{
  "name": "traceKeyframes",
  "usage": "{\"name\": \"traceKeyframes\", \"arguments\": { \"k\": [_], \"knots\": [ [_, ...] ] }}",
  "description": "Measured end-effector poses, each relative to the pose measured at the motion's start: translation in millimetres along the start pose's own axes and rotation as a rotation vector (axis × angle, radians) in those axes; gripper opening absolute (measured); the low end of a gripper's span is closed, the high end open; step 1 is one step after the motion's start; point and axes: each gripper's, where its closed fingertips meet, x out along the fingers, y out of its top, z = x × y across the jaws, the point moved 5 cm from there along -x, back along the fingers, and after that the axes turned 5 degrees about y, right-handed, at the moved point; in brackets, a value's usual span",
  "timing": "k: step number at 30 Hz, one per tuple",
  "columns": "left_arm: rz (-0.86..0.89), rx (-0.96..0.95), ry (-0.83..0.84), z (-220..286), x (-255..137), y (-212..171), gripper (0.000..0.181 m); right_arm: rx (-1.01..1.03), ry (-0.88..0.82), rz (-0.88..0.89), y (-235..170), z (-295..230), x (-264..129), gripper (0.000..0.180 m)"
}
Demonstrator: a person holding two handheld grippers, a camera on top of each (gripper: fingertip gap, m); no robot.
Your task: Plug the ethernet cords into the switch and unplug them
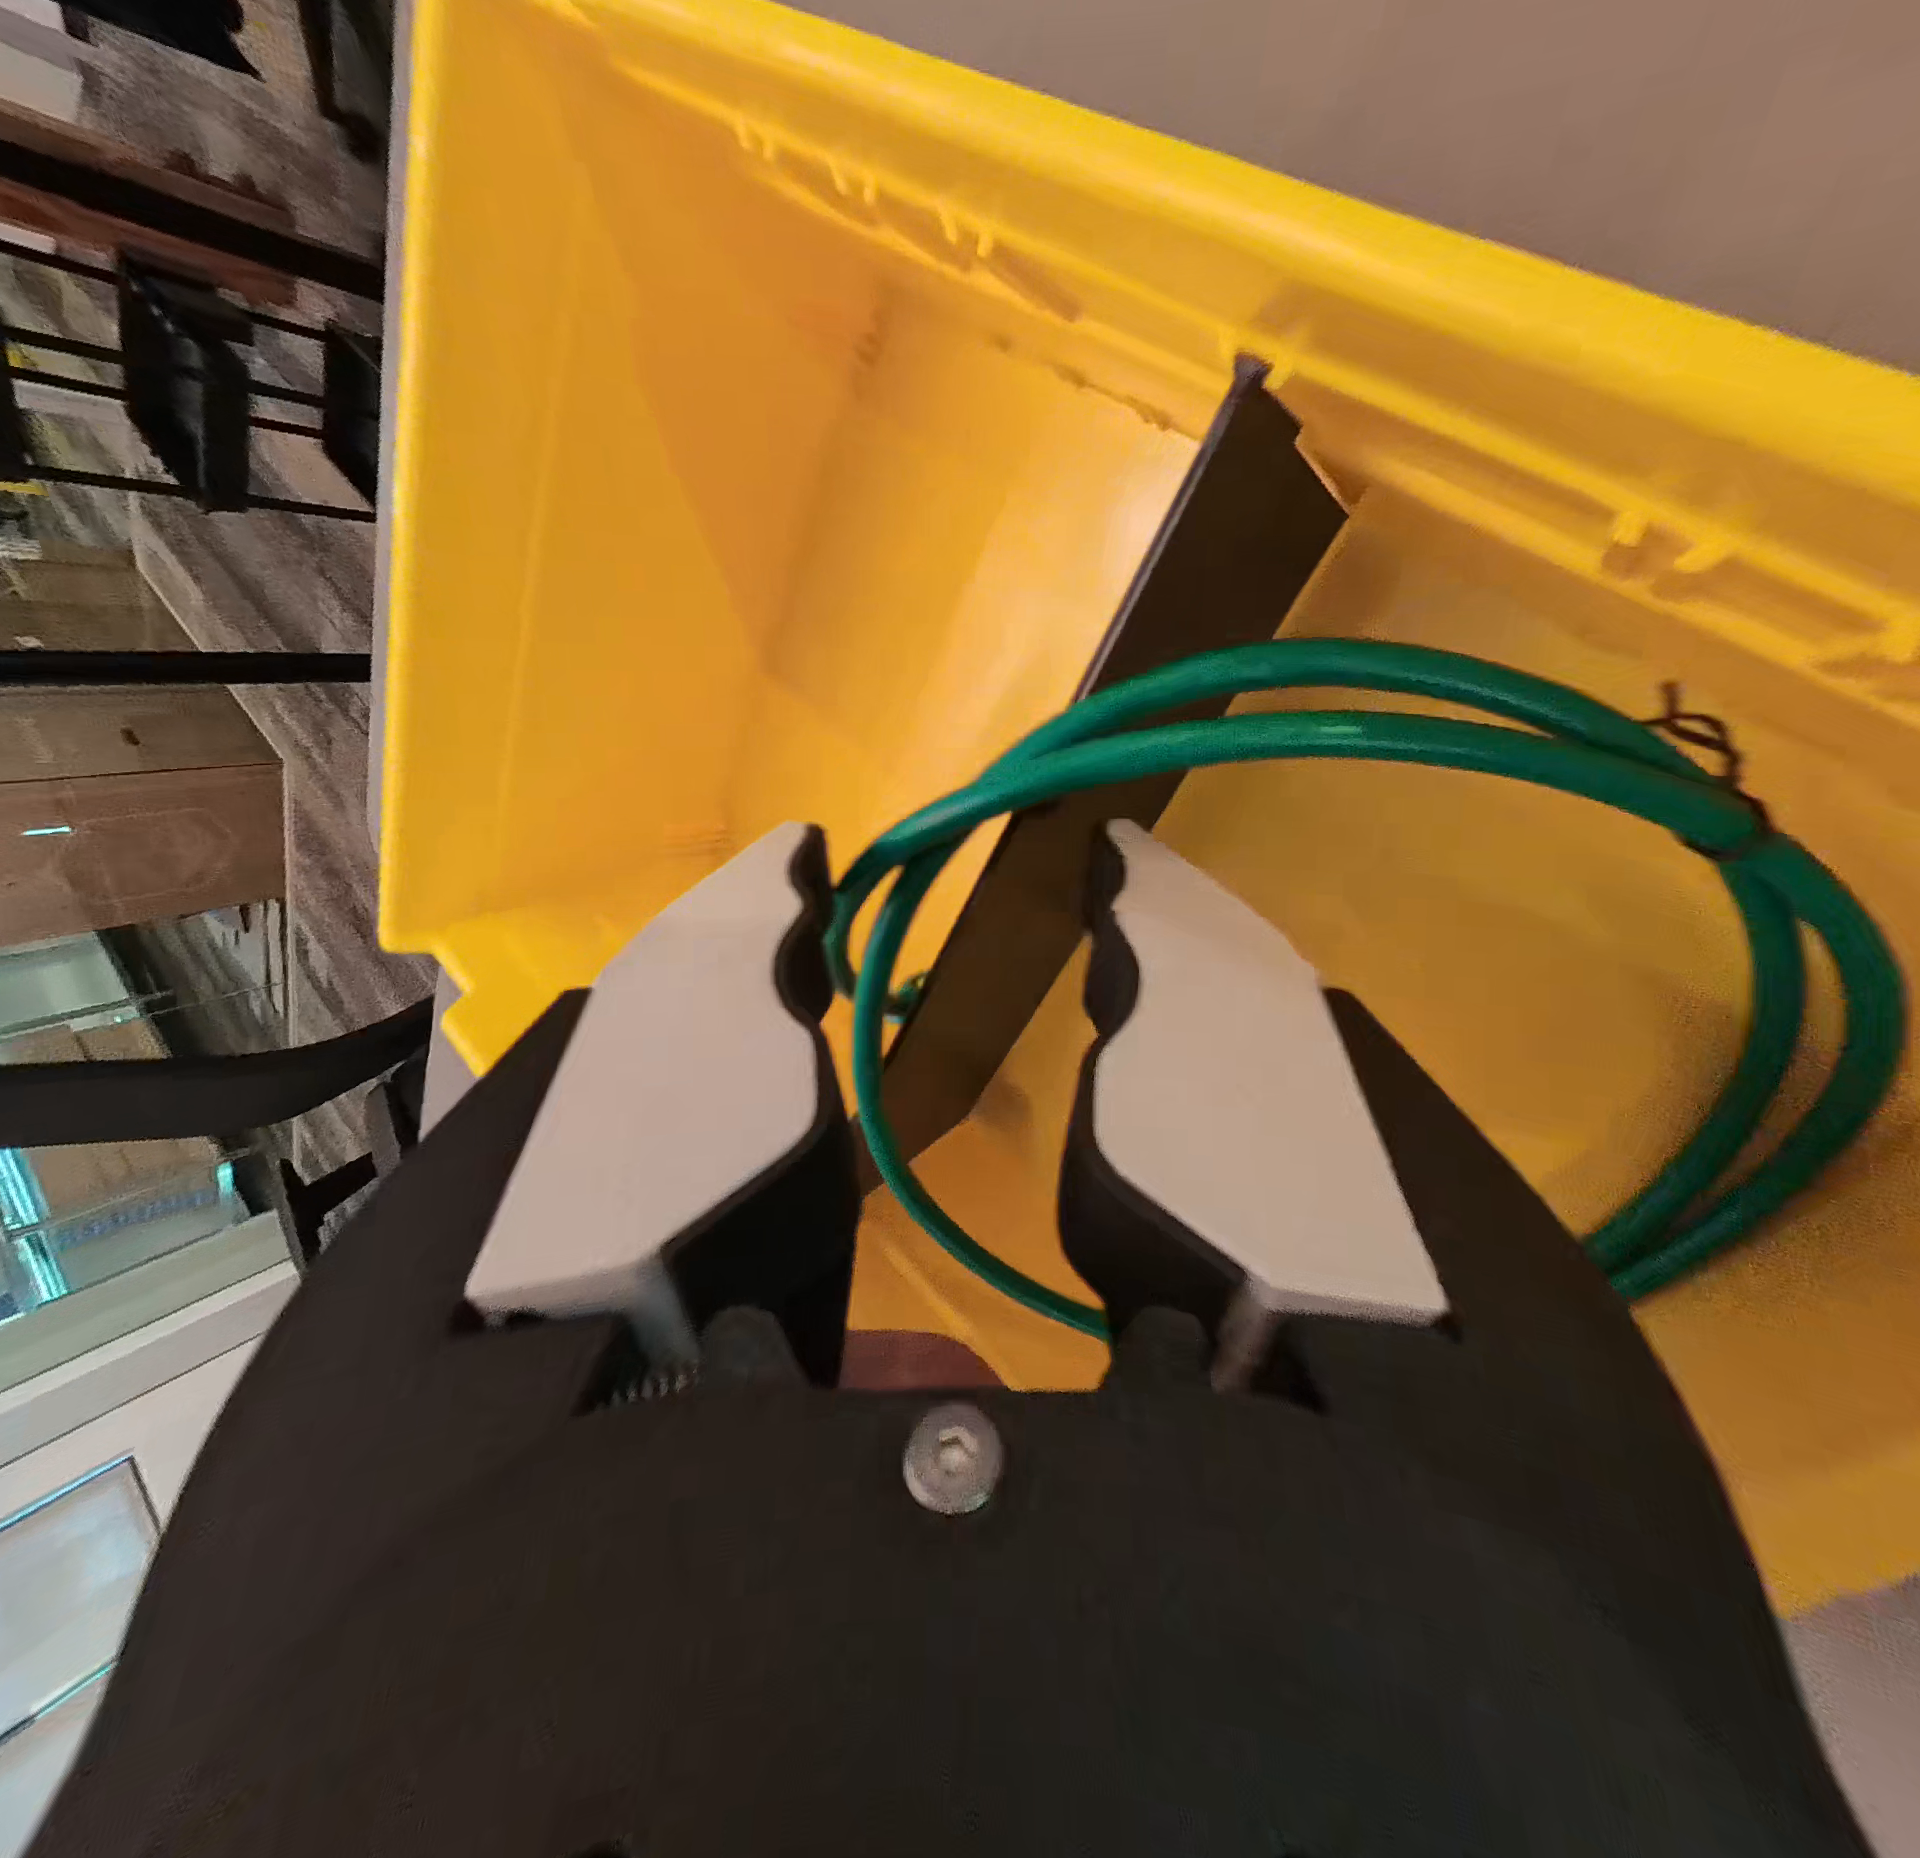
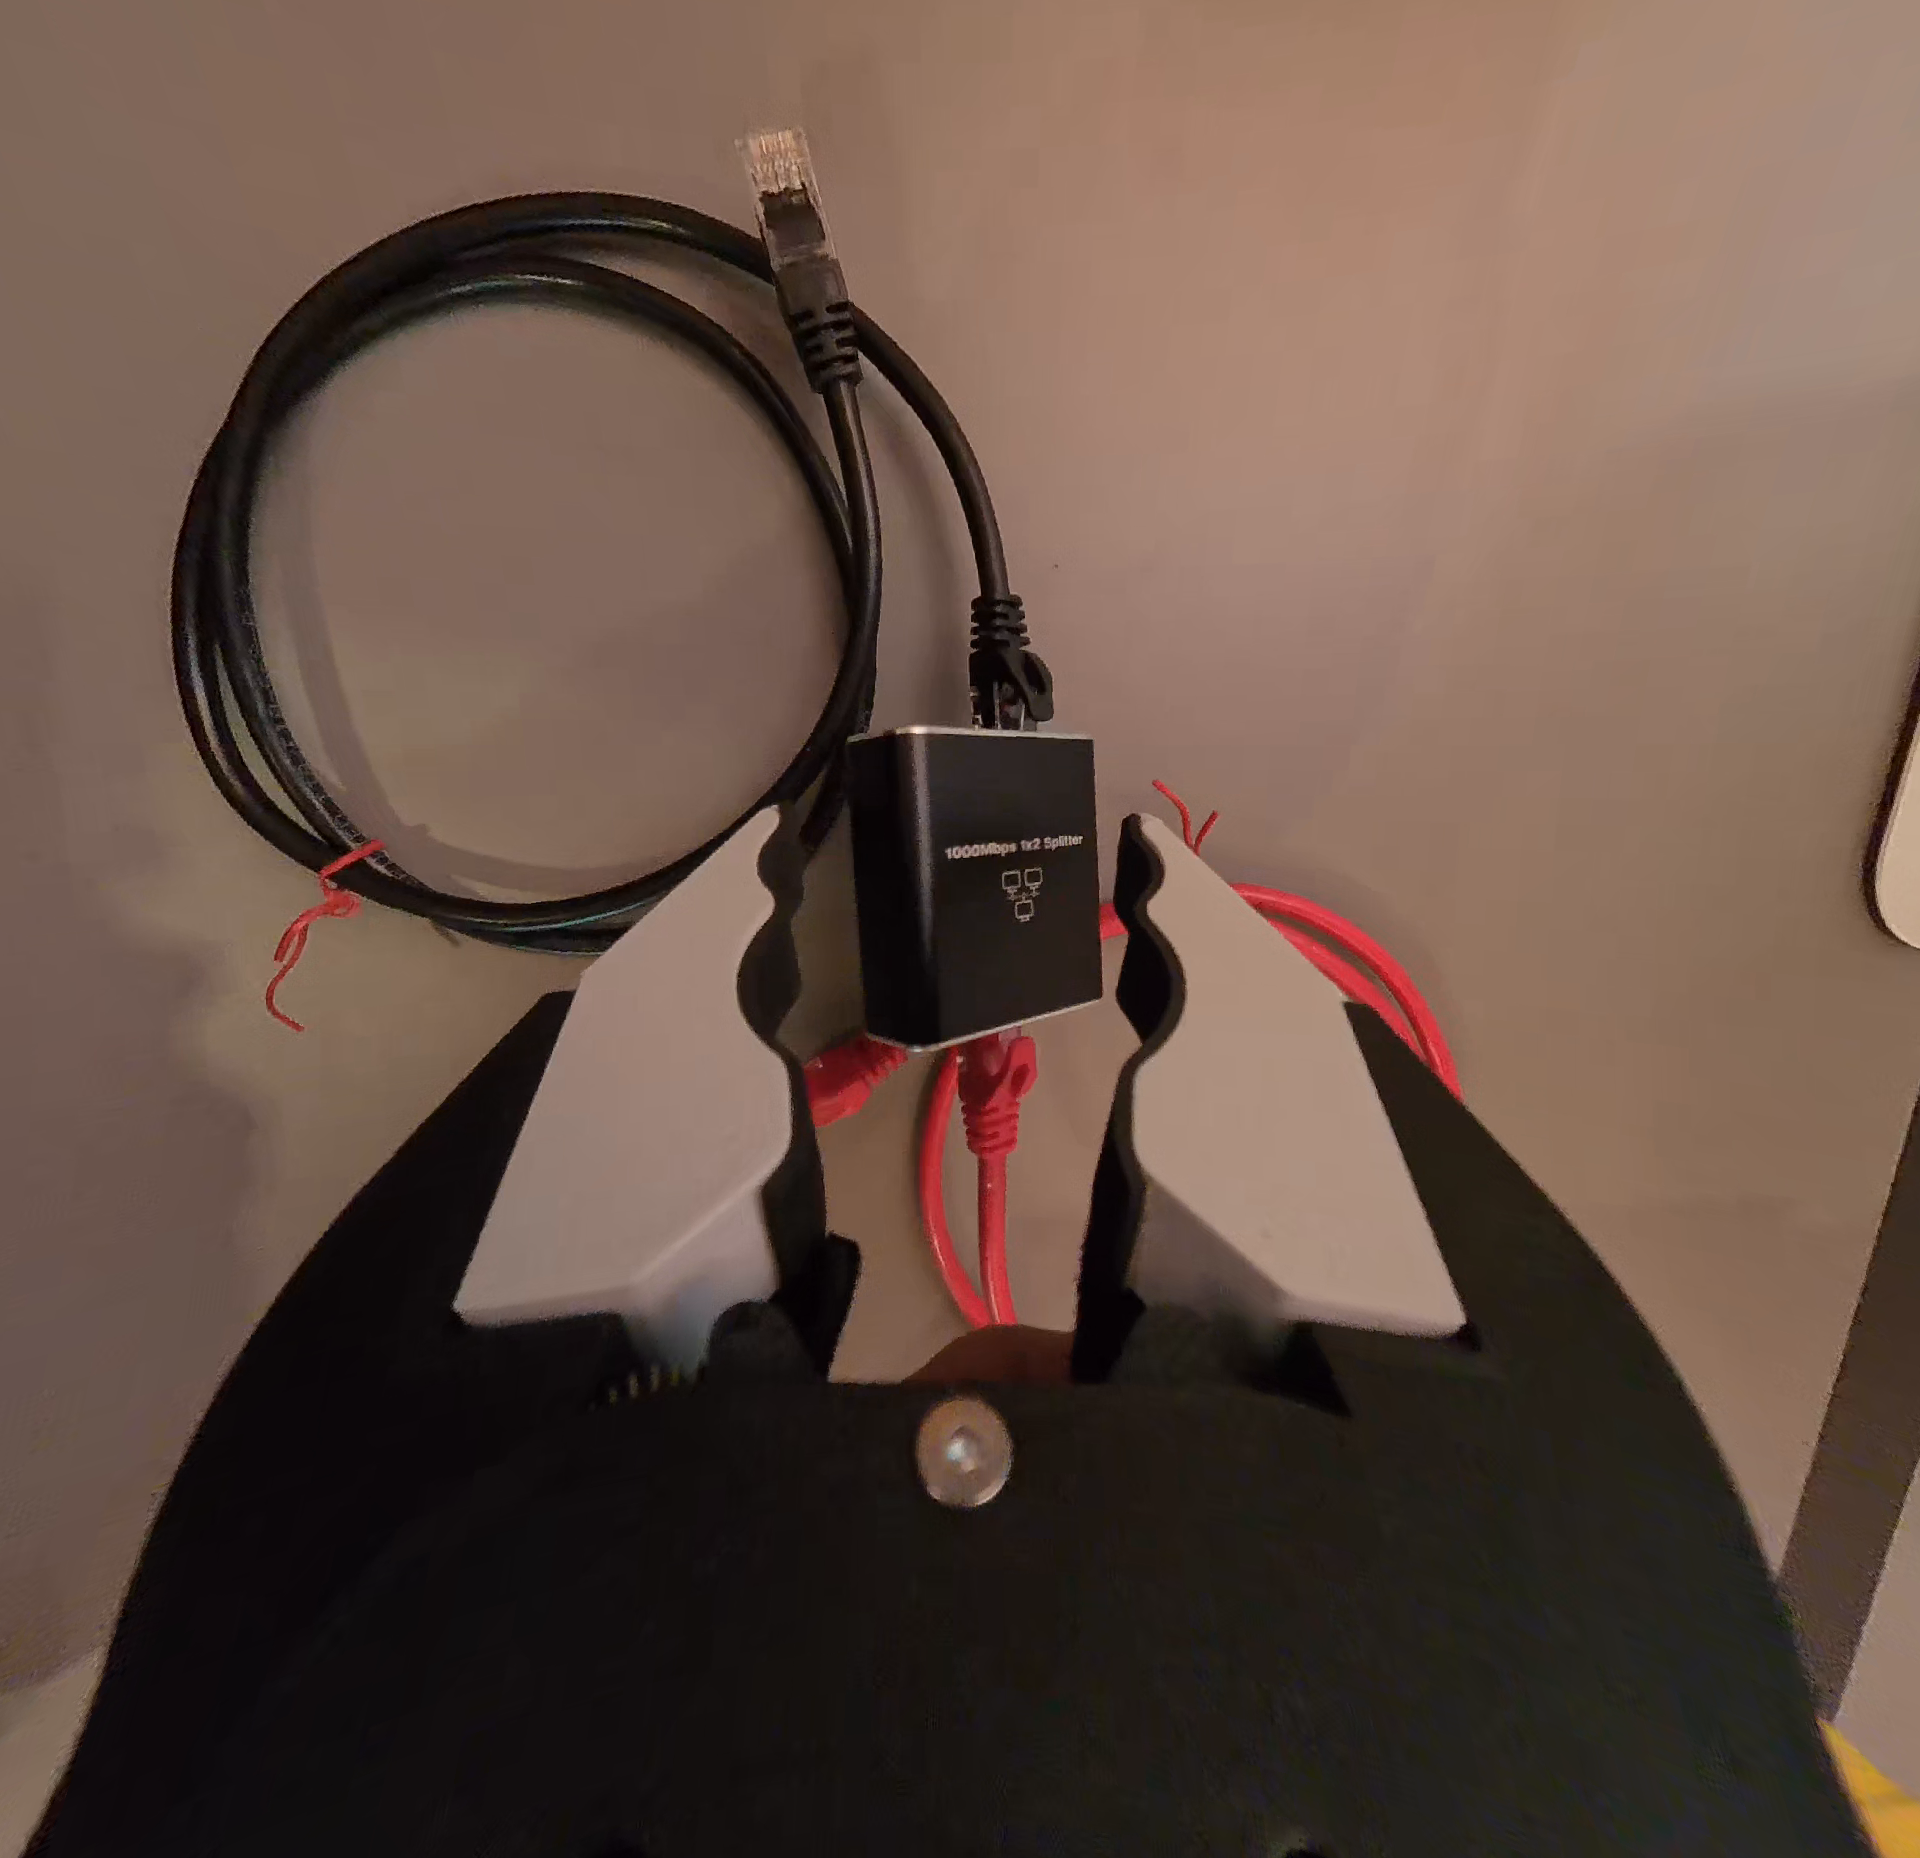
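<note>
Left gripper (image 1: 956, 935): jaws apart, empty, over green cord (image 1: 1455, 728) in yellow bin (image 1: 623, 458).
Right gripper (image 2: 951, 920): jaws apart around black switch (image 2: 977, 883), not visibly touching it.

- The left wrist view looks along its own grey-padded gripper (image 1: 951, 909) from close range into an open yellow plastic bin (image 1: 644, 478). It is rolled sideways, with room shelving at the left edge.
- The right wrist view looks steeply down, close over a pale tabletop (image 2: 1455, 354), its own gripper (image 2: 951, 904) straddling a small black box-shaped switch (image 2: 977, 894).
- Shared area: perhaps only the bin, if the yellow corner (image 2: 1860, 1798) at the right view's lower edge belongs to it; otherwise none.
</note>
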Motion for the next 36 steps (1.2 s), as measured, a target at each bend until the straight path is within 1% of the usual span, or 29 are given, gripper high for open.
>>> {"name": "traceKeyframes", "arguments": {
  "k": [1,3,5,6,10,16,21,24,27,29,32,34,36],
  "knots": [
    [-0.006,0.009,-0.001,-0.3,2.9,-0.2,0.039,0.002,0.002,0.005,-0.7,-0.6,-0.4,0.058],
    [0.008,0.012,-0.001,-1.2,4.7,0.4,0.036,0.012,0.003,0.027,-1.1,-1.5,-1.2,0.058],
    [0.019,0.020,0.007,-1.1,5.1,-0.3,0.025,0.020,0.000,0.048,-1.0,-2.3,-2.5,0.057],
    [0.026,0.025,0.018,-1.5,4.7,-0.9,0.023,0.019,-0.004,0.059,-0.9,-2.5,-3.4,0.057],
    [0.081,-0.014,0.056,-5.7,-1.8,-3.8,0.021,0.032,-0.014,0.087,-1.4,-3.2,-8.3,0.056],
    [0.156,-0.026,0.212,-23.5,-24.6,-4.1,0.016,0.040,-0.026,0.092,-5.1,-5.0,-8.8,0.054],
    [0.215,-0.064,0.314,-40.5,-56.7,-4.8,0.012,0.056,-0.081,0.116,-2.9,-4.6,-15.5,0.052],
    [0.273,-0.118,0.377,-50.8,-84.3,-2.4,0.012,0.064,-0.113,0.134,-1.6,-5.2,-23.2,0.052],
    [0.335,-0.155,0.441,-58.2,-120.1,4.5,0.012,0.075,-0.124,0.163,-1.2,-7.7,-29.1,0.051],
    [0.393,-0.158,0.426,-56.4,-146.3,14.1,0.012,0.080,-0.131,0.174,-2.5,-9.1,-30.7,0.050],
    [0.459,-0.098,0.383,-44.4,-185.4,36.9,0.012,0.095,-0.132,0.196,-4.3,-11.7,-31.0,0.049],
    [0.514,-0.041,0.292,-25.2,-205.0,58.9,0.012,0.106,-0.129,0.214,-4.5,-13.5,-30.2,0.049],
    [0.539,0.039,0.189,0.5,-213.8,78.5,0.011,0.114,-0.126,0.225,-4.8,-15.6,-28.3,0.049]
  ]
}}
